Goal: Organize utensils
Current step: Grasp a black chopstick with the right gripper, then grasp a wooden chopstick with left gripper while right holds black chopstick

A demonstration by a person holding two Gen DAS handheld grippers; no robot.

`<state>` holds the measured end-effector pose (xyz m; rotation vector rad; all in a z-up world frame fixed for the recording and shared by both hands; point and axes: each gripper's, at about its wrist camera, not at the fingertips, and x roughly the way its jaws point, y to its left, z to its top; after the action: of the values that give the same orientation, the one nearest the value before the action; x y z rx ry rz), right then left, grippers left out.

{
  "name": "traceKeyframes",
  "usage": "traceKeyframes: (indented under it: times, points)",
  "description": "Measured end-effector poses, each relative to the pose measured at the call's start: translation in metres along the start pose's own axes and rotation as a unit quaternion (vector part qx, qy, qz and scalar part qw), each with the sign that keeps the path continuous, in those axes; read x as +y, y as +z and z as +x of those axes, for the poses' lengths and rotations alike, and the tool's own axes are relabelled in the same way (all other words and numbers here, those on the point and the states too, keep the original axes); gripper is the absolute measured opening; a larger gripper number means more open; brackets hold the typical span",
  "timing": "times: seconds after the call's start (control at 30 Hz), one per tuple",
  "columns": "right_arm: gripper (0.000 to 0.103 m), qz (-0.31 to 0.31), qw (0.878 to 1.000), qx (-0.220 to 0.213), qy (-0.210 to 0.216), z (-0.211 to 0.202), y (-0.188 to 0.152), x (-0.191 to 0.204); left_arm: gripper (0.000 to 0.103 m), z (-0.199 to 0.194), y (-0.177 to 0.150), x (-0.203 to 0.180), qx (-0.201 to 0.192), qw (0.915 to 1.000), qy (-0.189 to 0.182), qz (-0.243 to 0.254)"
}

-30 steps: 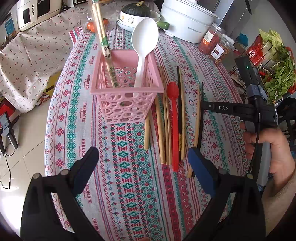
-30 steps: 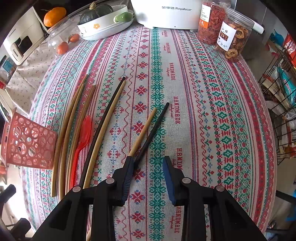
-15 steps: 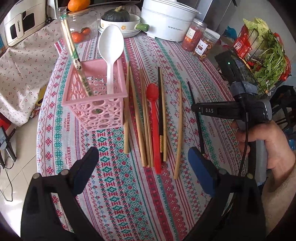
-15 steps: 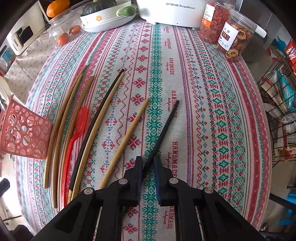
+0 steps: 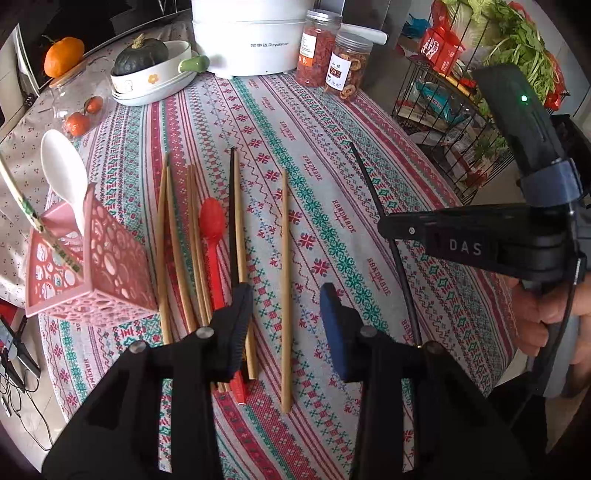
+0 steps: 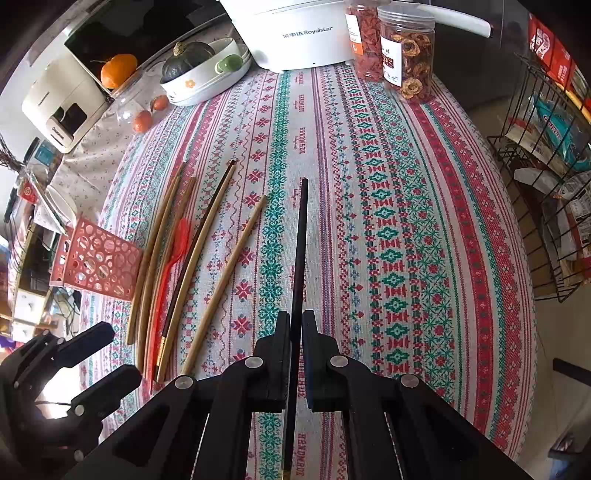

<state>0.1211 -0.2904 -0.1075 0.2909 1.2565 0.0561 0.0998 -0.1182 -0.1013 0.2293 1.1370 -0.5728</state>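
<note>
The right gripper [image 6: 293,325] is clamping its two black fingers together on a slim black chopstick [image 6: 301,243], which is running forward between the pads and pointing toward the white electric cooker [image 6: 295,33] at the far edge of the table. The left gripper [image 5: 284,306] is closing its jaws, still apart, over a single light wooden chopstick [image 5: 284,288] that is lying between them; whether the blue pads [image 5: 332,325] are touching it cannot be told.

Everything is resting on a round table under a striped red, green and white patterned tablecloth [image 6: 388,221]. Left of the wooden chopstick, a bundle of more wooden chopsticks [image 5: 173,243], a red plastic spoon [image 5: 213,236] and a dark chopstick paired with a wooden one [image 5: 236,221] are lying side by side. A black wire rack of groceries and greens [image 5: 461,122] is standing beyond the table's right edge.

Left of the bundle, a pink perforated plastic utensil basket [image 5: 92,273] is holding a white plastic rice spoon [image 5: 64,177] and a wrapped pair of chopsticks [image 5: 26,206], both sticking up out of it. Just right of the cooker, two clear jars of dried fruit [image 6: 406,55] are standing together. Left of the cooker, a white dish [image 6: 207,81] is holding a dark green squash [image 6: 186,59].
</note>
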Motion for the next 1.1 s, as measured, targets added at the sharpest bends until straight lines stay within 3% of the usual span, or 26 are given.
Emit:
traceKeyframes:
  times: [0.1, 0.33, 0.63, 0.7, 0.9, 1.1]
  points:
    - [0.006, 0.002, 1.000, -0.008, 0.007, -0.008, 0.002, -0.006, 0.025, 0.023, 0.019, -0.002, 0.016, 0.9997, -0.004, -0.020]
    - [0.006, 0.010, 1.000, -0.012, 0.023, -0.009, 0.008, -0.014, 0.017, 0.076, 0.060, 0.002, 0.040, 0.9979, 0.007, -0.052]
    - [0.006, 0.006, 1.000, -0.006, 0.023, -0.007, 0.011, -0.018, 0.016, 0.095, 0.067, -0.008, 0.072, 0.9962, 0.020, -0.044]
    - [0.006, 0.008, 1.000, -0.006, 0.022, -0.007, 0.011, -0.019, 0.007, 0.097, 0.070, -0.009, 0.076, 0.9956, 0.030, -0.046]
    - [0.006, 0.006, 1.000, -0.016, 0.025, -0.011, 0.009, -0.011, 0.007, 0.077, 0.055, -0.001, 0.038, 0.9975, 0.023, -0.054]
    - [0.006, -0.001, 0.998, -0.047, 0.040, -0.030, 0.009, 0.003, 0.007, 0.021, 0.033, -0.007, -0.021, 0.9992, 0.004, -0.035]
